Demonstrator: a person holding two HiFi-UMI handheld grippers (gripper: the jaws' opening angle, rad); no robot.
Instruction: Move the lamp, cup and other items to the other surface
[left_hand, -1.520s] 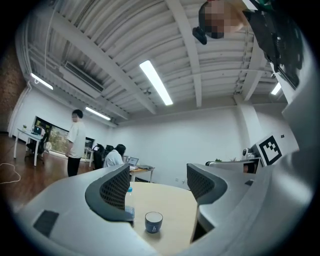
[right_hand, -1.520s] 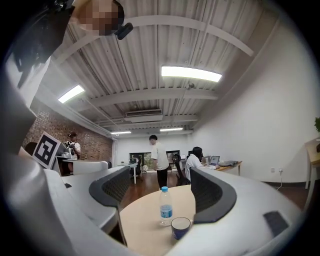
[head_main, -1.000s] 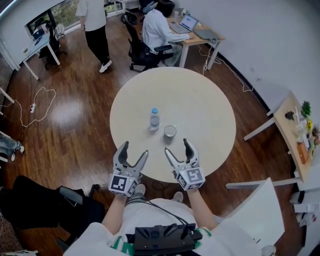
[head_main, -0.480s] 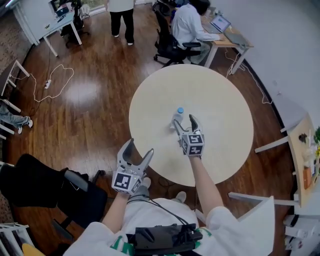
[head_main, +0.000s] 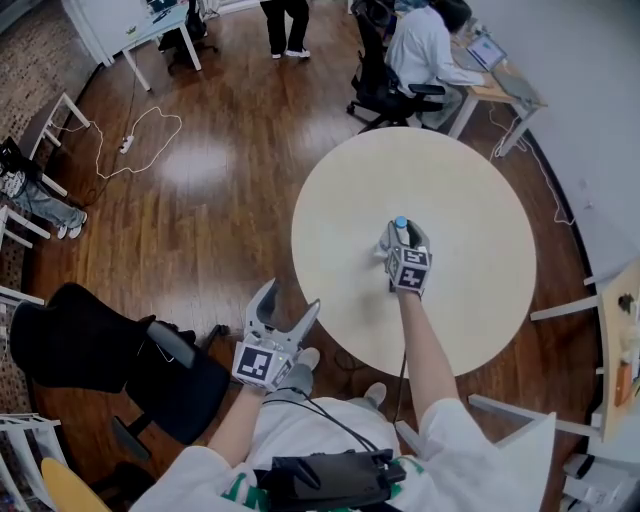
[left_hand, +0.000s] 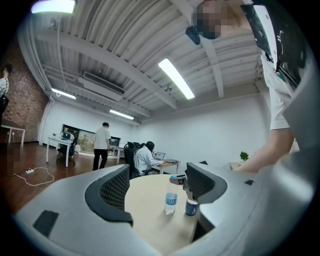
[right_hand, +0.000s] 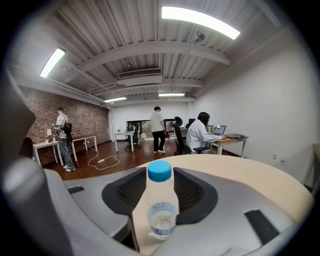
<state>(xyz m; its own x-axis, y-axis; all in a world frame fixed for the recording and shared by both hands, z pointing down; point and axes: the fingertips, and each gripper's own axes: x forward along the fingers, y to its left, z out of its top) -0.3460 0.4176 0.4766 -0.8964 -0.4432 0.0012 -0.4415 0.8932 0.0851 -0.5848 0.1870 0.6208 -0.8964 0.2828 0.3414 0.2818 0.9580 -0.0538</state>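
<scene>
A clear water bottle with a blue cap (head_main: 400, 223) stands upright near the middle of the round beige table (head_main: 470, 200). My right gripper (head_main: 403, 236) reaches over the table with a jaw on each side of the bottle (right_hand: 161, 212). Its jaws have just been closing, and a strip of table still shows between the left pad and the bottle. A small dark cup (left_hand: 190, 206) stands just right of the bottle (left_hand: 170, 202) in the left gripper view; the right gripper hides it in the head view. My left gripper (head_main: 292, 297) hangs open and empty over the floor, short of the table edge.
A person sits at a wooden desk (head_main: 425, 50) beyond the table, with a black office chair (head_main: 380, 85) behind them. Another person stands further back (head_main: 285, 15). A black chair (head_main: 120, 365) is at my lower left. A cable and power strip (head_main: 130, 140) lie on the wooden floor.
My right gripper has reached forward over the table and come down around the bottle, its jaws narrower than before. The left gripper has stayed back near the table's front edge, still open.
</scene>
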